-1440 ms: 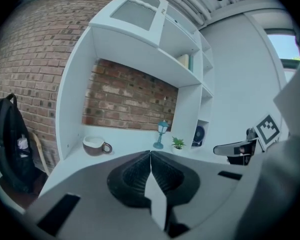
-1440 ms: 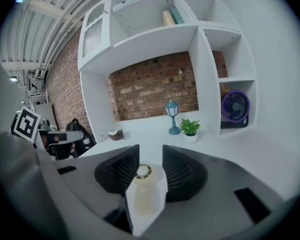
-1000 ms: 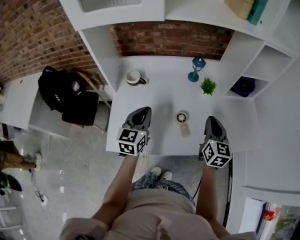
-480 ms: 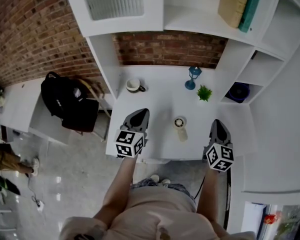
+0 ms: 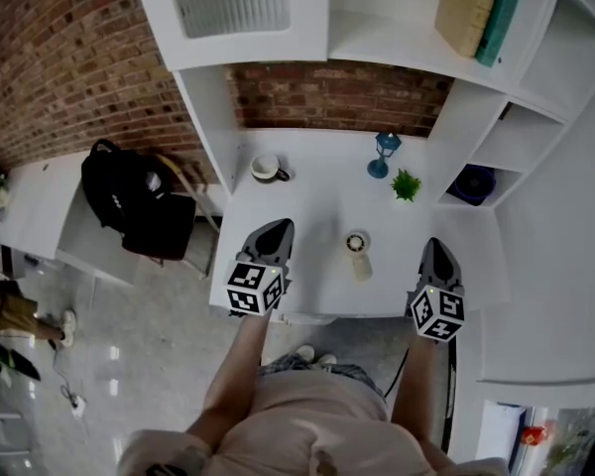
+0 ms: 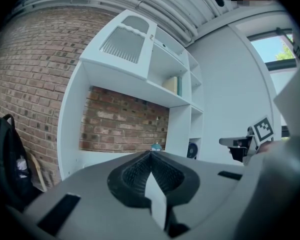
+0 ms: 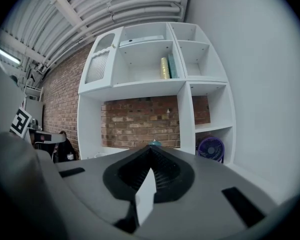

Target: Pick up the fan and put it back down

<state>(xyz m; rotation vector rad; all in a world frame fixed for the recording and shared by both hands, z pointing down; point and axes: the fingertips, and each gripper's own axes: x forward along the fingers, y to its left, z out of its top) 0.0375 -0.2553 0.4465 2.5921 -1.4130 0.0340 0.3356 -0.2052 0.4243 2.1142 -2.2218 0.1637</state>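
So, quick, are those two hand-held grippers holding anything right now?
Left grey hand-held gripper: closed, holding nothing.
Right grey hand-held gripper: closed, holding nothing.

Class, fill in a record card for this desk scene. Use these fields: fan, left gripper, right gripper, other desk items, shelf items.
fan: small white fan lying flat on the desk, between the two grippers, untouched
left gripper: jaws together, empty, over the near desk edge
right gripper: jaws together, empty, over the near desk edge
other desk items: cup, blue lantern, small green plant
shelf items: purple fan in a side cubby, books higher up
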